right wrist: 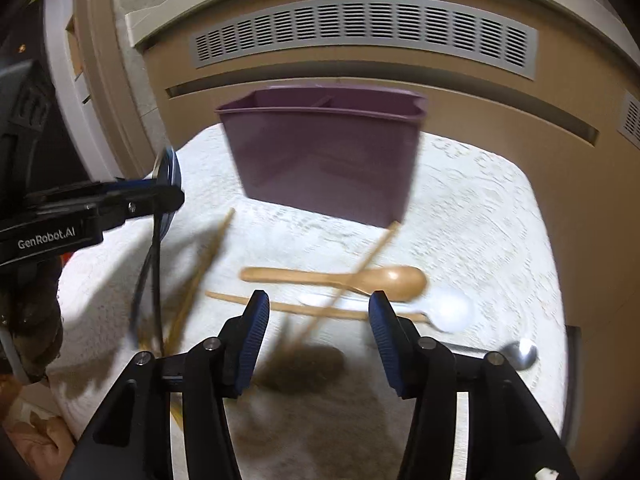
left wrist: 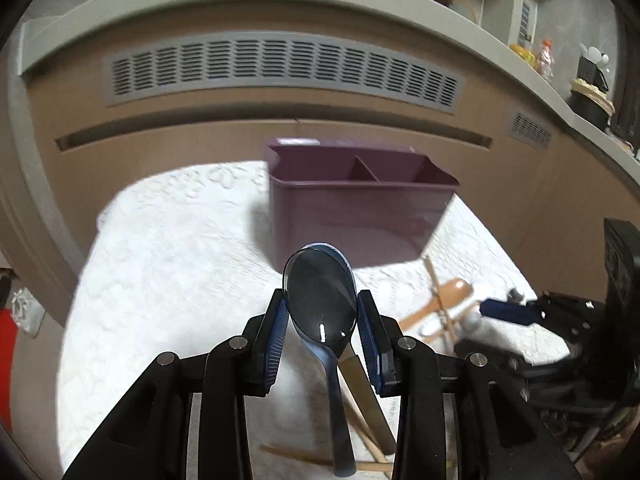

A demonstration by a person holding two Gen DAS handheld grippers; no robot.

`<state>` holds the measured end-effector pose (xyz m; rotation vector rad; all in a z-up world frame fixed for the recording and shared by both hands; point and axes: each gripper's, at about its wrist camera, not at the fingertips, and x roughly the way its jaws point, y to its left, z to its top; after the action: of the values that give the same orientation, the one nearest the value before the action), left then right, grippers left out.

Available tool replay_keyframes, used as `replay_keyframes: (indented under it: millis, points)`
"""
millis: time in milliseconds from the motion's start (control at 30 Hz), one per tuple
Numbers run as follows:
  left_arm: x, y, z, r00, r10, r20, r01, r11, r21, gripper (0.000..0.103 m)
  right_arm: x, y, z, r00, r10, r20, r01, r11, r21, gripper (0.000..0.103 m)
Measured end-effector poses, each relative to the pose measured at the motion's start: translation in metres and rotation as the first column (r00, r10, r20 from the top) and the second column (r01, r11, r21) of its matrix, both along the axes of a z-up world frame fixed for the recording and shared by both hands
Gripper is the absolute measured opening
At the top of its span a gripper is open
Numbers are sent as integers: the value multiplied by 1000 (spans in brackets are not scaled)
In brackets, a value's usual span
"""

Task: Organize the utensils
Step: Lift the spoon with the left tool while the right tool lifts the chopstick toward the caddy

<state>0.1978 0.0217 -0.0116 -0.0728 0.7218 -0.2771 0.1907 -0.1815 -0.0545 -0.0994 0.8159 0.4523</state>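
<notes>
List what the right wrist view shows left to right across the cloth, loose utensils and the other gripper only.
Left gripper shut on the dark spoon → wooden spoon → white spoon → metal spoon. Chopsticks cross the wooden spoon, so I left them out.

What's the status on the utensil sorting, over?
Left gripper shut on dark spoon, lifted toward purple caddy. Right gripper open, empty. Wooden spoon, white spoon, chopsticks on the cloth. Path clear.
</notes>
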Motion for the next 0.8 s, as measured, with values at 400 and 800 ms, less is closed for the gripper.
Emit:
replay_keyframes:
  millis: [400,800]
  points:
    - [4,4,-32,995,-12,-103,13,1000,15,37,18,-6,-7,991,-135,-8,133,987,-89,67]
    - [0,31,-39,993,17,-120,-23,999,-47,37,70,-13,-22,958,-271,-91,268,962,-49,37]
